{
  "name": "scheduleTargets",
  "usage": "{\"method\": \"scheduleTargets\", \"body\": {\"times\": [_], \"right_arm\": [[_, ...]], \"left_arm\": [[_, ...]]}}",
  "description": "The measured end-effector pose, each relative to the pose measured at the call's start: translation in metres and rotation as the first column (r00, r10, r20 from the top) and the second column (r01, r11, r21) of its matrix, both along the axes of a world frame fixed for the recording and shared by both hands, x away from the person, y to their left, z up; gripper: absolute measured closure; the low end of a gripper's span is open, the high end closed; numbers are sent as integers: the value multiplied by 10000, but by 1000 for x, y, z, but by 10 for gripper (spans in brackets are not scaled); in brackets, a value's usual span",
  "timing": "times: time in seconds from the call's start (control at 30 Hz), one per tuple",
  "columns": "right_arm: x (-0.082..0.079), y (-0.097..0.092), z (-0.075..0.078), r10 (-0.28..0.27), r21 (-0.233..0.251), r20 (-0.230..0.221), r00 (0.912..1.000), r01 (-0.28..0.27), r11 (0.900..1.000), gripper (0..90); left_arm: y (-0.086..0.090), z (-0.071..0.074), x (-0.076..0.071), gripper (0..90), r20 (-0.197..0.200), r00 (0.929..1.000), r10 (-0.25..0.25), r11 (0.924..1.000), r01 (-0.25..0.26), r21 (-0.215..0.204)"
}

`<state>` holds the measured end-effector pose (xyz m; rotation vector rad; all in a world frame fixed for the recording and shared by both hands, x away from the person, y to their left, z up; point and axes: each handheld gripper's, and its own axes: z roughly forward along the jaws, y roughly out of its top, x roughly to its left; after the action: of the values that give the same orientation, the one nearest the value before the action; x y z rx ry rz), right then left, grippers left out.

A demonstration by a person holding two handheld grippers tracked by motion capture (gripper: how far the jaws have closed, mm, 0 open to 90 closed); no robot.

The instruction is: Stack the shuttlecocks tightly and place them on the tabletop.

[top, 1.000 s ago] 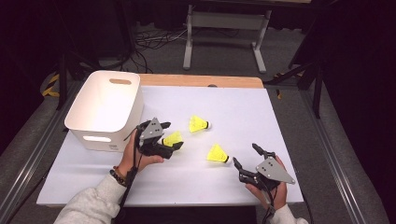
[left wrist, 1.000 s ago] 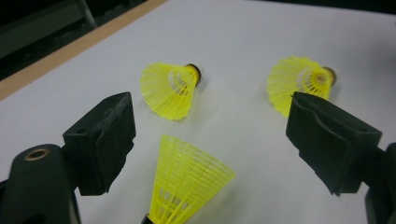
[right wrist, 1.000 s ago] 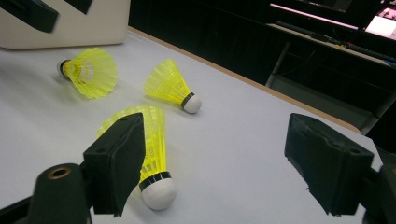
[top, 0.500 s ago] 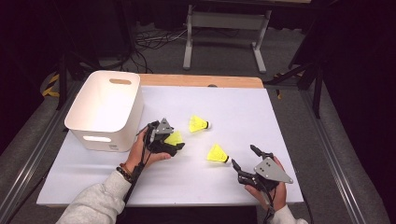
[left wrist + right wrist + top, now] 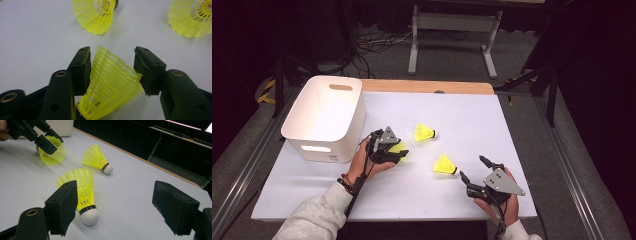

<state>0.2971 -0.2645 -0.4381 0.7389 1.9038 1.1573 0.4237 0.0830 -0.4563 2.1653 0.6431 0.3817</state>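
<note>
Left hand-held gripper point(image 5: 398, 150) pinches a shuttlecock's point(image 5: 110, 87) light, springy mesh skirt; squeeze gently. Right hand-held gripper point(image 5: 473, 176), jaws wide, empty, shuttlecock point(image 5: 81, 192) at ten o'clock

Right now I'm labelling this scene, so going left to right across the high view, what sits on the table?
White bin → left gripper with a shuttlecock between its jaws → far shuttlecock → near shuttlecock → right gripper.

Three yellow mesh-skirted shuttlecocks point(image 5: 425, 132) with white corks, a white bin point(image 5: 324, 117), black jaws.
</note>
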Motion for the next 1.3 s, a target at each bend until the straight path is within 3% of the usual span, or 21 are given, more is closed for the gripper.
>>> {"method": "scheduleTargets", "body": {"times": [0.3,0.5,0.57,0.67,0.77,0.9,1.13,1.3], "right_arm": [[0,0,0,16,15,-16,10000,-16,10000,216],[1,0,0,18,32,-29,10000,-18,10000,216],[1,1,0,15,22,-36,10000,-15,10000,216],[1,1,-1,27,5,-53,10000,-27,10000,216],[1,0,-1,17,8,-81,10000,-17,10000,216],[2,0,-2,28,-27,-162,9999,-29,10000,214],[3,1,-3,113,-117,-214,9997,-115,9999,212],[3,1,-2,122,-125,-208,9997,-124,9998,211]], "left_arm": [[0,4,3,688,678,9975,176,9997,-186,147],[1,8,11,716,893,9950,435,9990,-445,82],[0,9,14,718,1016,9937,482,9986,-503,183],[0,11,17,718,1309,9905,430,9963,-523,684],[2,7,20,721,1194,9922,358,9938,-479,999],[4,5,23,686,1172,9920,462,9901,-611,1267],[6,1,25,597,826,9943,675,9922,-756,995],[6,1,25,513,905,9924,838,9924,-913,819]]}}
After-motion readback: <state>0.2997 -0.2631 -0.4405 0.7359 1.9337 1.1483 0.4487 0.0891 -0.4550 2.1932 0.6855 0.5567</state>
